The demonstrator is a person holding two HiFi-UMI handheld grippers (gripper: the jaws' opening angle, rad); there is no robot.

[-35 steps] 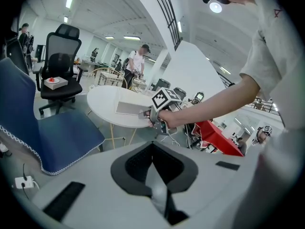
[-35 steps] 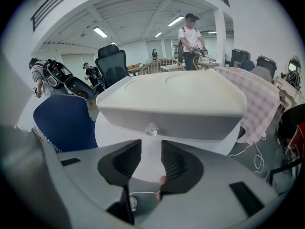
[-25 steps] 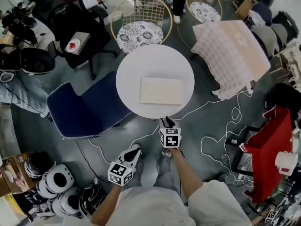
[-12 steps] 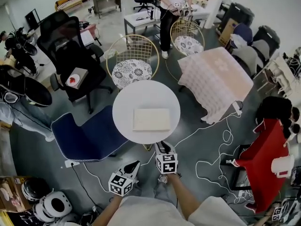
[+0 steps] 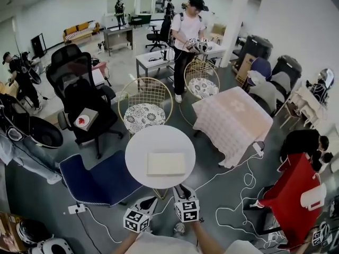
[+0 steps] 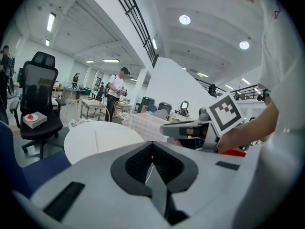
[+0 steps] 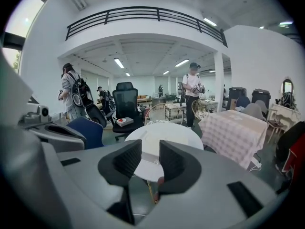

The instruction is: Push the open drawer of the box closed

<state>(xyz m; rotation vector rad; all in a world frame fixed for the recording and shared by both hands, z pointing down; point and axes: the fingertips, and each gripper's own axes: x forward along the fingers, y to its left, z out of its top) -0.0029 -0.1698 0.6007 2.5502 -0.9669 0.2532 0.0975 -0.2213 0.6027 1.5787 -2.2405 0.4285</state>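
A flat cream box point(image 5: 166, 163) lies on the round white table point(image 5: 139, 152); from above I cannot make out its drawer. Both grippers hang in the air short of the table's near edge, apart from the box. My left gripper point(image 5: 151, 200) is shut with nothing in it; in the left gripper view its pads point(image 6: 152, 163) meet, and the table point(image 6: 90, 140) lies ahead to the left. My right gripper point(image 5: 181, 190) is open and empty. Through its gap point(image 7: 150, 161) I see the table point(image 7: 167, 131) and the box's edge point(image 7: 148, 152).
A blue chair point(image 5: 100, 180) stands left of the table, a gold wire chair point(image 5: 144, 113) behind it, a table with a checked cloth point(image 5: 233, 121) at the right. Cables point(image 5: 233, 208) run over the floor. A red stand point(image 5: 290, 190) is at far right. A person point(image 5: 188, 36) stands at the back.
Both grippers have risen and the head view has tilted up, so much more of the room shows. The table and box now sit smaller in the picture; the box has not moved.
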